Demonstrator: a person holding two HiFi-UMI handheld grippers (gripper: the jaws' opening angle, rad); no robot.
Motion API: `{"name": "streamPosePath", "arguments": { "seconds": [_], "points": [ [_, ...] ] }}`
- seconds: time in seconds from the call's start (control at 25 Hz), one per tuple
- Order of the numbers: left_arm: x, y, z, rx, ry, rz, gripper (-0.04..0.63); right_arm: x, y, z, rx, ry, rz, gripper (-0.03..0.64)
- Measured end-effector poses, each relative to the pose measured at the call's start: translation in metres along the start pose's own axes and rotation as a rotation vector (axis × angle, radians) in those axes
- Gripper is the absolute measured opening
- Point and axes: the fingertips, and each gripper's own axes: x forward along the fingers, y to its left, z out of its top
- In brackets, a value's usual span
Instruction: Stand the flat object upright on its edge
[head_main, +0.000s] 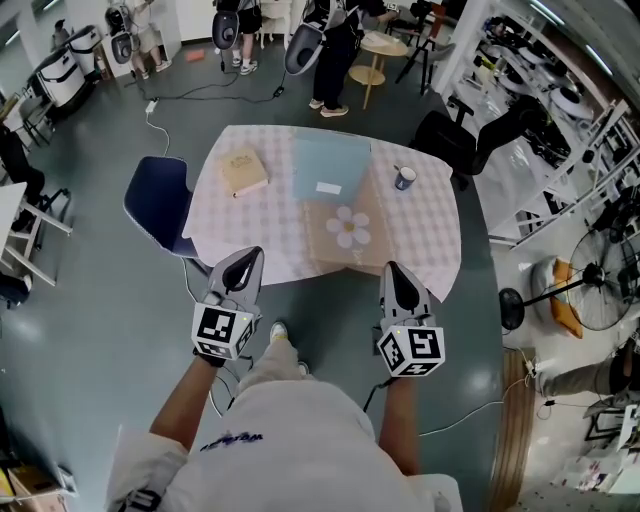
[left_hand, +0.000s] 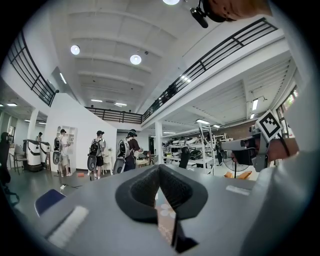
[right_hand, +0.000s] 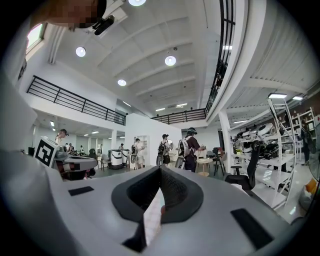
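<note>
The left tongs (head_main: 247, 262) and the right tongs (head_main: 394, 275) are both closed, pads pressed together with nothing gripped, and they are held level at the near edge of the table (head_main: 430, 230) without touching anything on it. The brown card with a white flower (head_main: 347, 232) lies flat on the checked cloth ahead of them, beside a pale blue sheet (head_main: 330, 165). A tan book (head_main: 243, 172) and a mug (head_main: 404, 178) sit further out to either side.
</note>
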Motion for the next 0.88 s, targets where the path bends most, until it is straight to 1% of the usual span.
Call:
{"name": "streamPosePath", "arguments": {
  "seconds": [0.2,0.44,0.6,0.72,0.88],
  "points": [
    [-0.006,0.004,-0.006,-0.005,0.004,0.018,0.002,-0.002,0.005,-0.007,-0.007,0.013,0.020,0.003],
    [-0.013,0.004,-0.012,-0.003,0.018,0.029,0.002,-0.005,-0.002,-0.016,0.003,0.034,0.018,0.003],
    [-0.018,0.013,-0.019,-0.008,0.035,0.051,0.002,-0.007,-0.005,-0.025,0.018,0.046,0.013,0.003],
    [-0.018,0.018,-0.018,-0.024,0.031,0.066,0.002,-0.008,-0.006,-0.026,0.024,0.050,0.012,0.003],
    [-0.014,0.017,-0.015,-0.018,0.026,0.060,0.002,-0.010,-0.010,-0.025,0.019,0.051,0.010,0.003]
  ]
}}
